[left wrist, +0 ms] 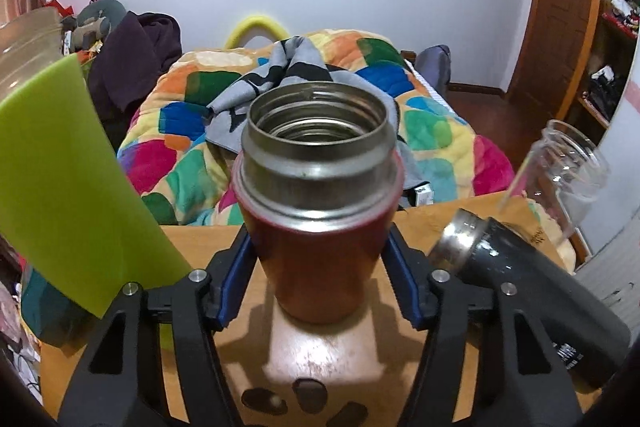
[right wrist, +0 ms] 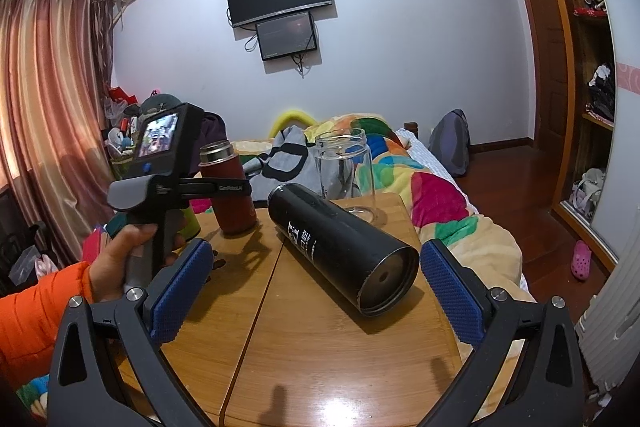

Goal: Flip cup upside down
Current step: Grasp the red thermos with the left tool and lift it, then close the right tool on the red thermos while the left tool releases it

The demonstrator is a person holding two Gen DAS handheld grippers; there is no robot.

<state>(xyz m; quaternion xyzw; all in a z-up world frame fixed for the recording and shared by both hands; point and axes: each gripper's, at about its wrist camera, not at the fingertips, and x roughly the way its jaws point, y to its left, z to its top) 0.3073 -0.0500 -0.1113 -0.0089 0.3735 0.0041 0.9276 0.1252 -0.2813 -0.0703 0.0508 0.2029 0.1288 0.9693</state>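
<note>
A red cup with a steel threaded mouth (left wrist: 318, 211) stands upright, mouth up, on the wooden table (left wrist: 200, 247). My left gripper (left wrist: 318, 267) has its blue pads on both sides of the cup's body and is shut on it. In the right wrist view the red cup (right wrist: 230, 187) stands at the table's far left with the left gripper's finger (right wrist: 216, 188) across it. My right gripper (right wrist: 316, 291) is open and empty, low over the table's near side, with a black flask between and beyond its pads.
A black flask (right wrist: 344, 247) lies on its side mid-table; it also shows in the left wrist view (left wrist: 532, 287). A clear glass jar (right wrist: 346, 175) stands upright behind it. A green plastic piece (left wrist: 68, 187) is at the left. A bed with a colourful quilt (left wrist: 280, 115) lies beyond the table.
</note>
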